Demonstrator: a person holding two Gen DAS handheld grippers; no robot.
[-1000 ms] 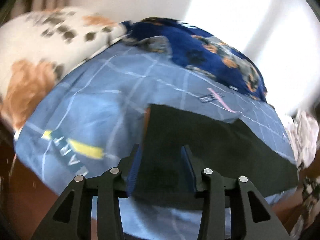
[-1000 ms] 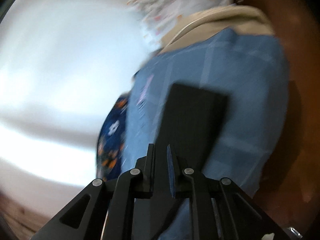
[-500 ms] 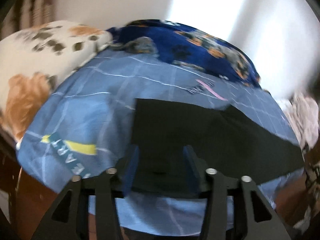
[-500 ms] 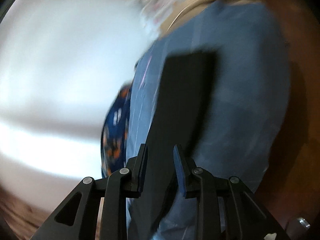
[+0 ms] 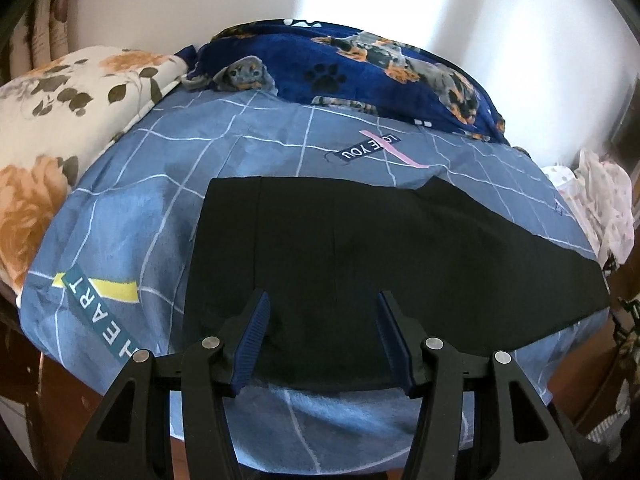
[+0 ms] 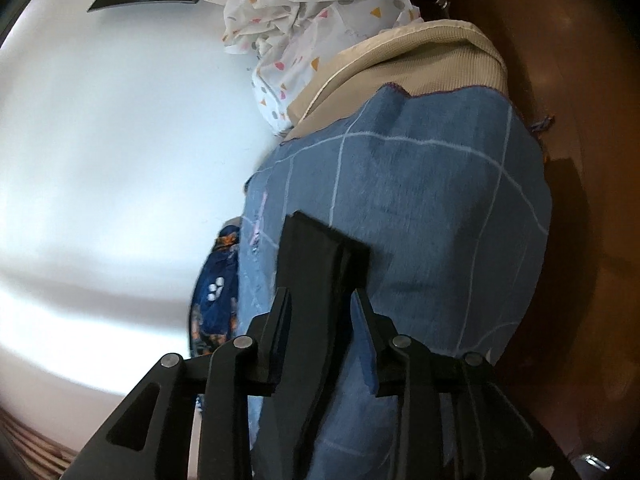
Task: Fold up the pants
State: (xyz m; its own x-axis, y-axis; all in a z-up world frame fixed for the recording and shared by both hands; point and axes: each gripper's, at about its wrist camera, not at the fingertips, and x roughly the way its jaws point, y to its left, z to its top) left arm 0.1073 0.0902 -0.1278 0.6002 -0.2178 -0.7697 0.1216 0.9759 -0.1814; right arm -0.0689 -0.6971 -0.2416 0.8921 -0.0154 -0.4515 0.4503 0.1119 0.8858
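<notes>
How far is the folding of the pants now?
Done: the black pants lie flat on the blue sheet, apparently doubled leg on leg. In hand: both grippers' jaws have just been opening; the left gripper stands open over the wide end, and the right gripper is open around the leg end. Left: folding them shorter.

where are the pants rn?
Black pants lie flat on the blue grid bedspread, below the "LOVE YOU" patch, between both open grippers.
</notes>
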